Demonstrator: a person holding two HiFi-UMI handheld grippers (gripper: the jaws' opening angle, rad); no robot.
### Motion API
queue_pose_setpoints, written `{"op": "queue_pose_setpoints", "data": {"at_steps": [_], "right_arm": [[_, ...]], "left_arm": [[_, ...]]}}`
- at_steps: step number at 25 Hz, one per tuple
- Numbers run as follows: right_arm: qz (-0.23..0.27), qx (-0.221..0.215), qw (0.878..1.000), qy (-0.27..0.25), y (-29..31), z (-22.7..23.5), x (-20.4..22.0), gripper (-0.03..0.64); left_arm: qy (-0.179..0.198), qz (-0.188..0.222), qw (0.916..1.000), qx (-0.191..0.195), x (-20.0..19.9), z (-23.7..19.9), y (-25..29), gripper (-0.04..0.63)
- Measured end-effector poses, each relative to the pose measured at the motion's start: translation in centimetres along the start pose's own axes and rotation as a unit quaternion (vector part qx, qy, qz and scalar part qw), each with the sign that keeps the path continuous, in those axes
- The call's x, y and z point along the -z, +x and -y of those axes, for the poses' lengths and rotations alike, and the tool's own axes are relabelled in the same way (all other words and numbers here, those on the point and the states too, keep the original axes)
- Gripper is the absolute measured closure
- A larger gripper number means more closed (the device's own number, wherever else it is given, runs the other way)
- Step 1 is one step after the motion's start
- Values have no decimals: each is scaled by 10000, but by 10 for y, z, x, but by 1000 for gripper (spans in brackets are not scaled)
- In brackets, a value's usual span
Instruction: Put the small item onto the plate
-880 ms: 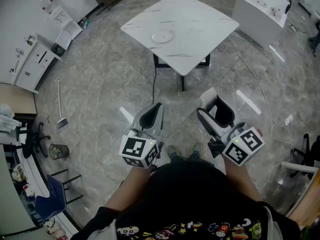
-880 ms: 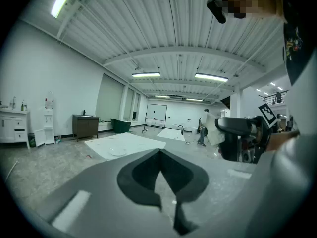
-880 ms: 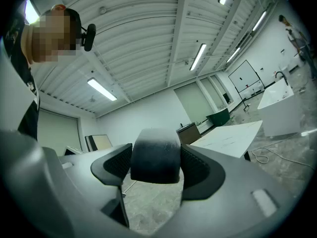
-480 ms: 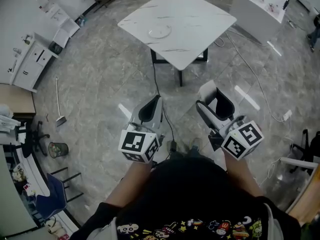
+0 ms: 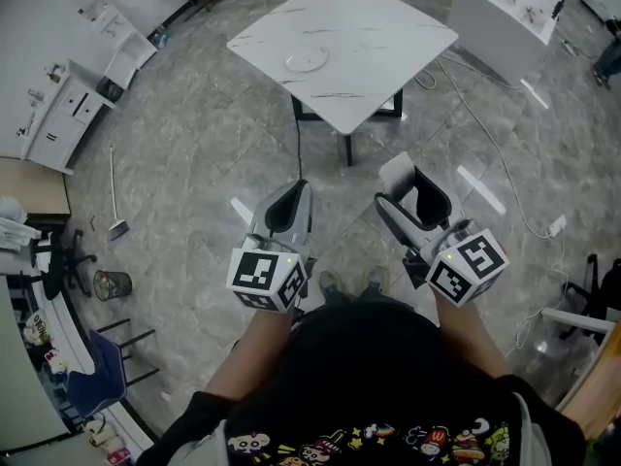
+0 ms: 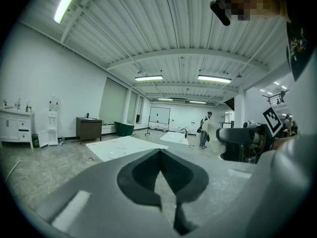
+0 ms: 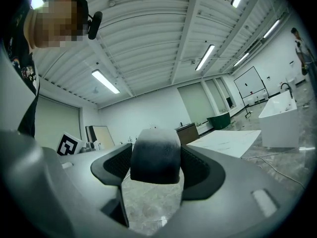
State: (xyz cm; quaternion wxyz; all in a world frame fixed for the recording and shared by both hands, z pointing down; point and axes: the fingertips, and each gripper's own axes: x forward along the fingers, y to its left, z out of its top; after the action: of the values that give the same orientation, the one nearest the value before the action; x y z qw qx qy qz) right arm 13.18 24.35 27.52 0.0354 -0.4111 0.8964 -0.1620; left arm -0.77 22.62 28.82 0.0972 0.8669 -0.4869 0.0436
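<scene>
White marble-look table [image 5: 374, 27] stands well ahead of the person across grey floor [image 5: 194, 163], and the plate [image 5: 309, 60] lies on the left half of its top with nothing on it. The small item [image 5: 399, 172], a pale rounded piece, sits between the jaws of the right gripper [image 5: 408, 190]. The pads press on both its flanks at a wide spread, and the gripper is held about level in front of the body. In the right gripper view the item fills the gap between the jaws, with the table top far off to its right. The left gripper [image 5: 300, 192] is carried alongside, its jaws closed together on nothing. By my reading the pick is done and the carry is the step in hand, with the plate well apart from the item. The next move calls for walking up to the table, bringing the right gripper over the plate and lowering until the item rests there before parting the jaws. A firm grip matters on the way, since a smooth rounded piece may slip
</scene>
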Motion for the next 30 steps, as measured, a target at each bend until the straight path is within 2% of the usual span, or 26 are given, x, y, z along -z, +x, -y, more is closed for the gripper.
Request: {"op": "queue_pose_setpoints", "data": {"at_steps": [8,11,21,30], "right_arm": [[-103,-292,9992,-249,-15,30,-5,285],[-128,-334,9990,-272,-17,38,-5,285],[-230,-397,9986,-254,-11,44,2,285],[-292,-281,9987,-316,18,52,5,285]], "left_arm": [[64,45,9994,-324,5,22,9,595],[-95,-31,9992,-399,19,26,12,595],[-210,-80,9992,-315,29,36,22,595],[-275,-67,9993,-236,29,11,43,595]]}}
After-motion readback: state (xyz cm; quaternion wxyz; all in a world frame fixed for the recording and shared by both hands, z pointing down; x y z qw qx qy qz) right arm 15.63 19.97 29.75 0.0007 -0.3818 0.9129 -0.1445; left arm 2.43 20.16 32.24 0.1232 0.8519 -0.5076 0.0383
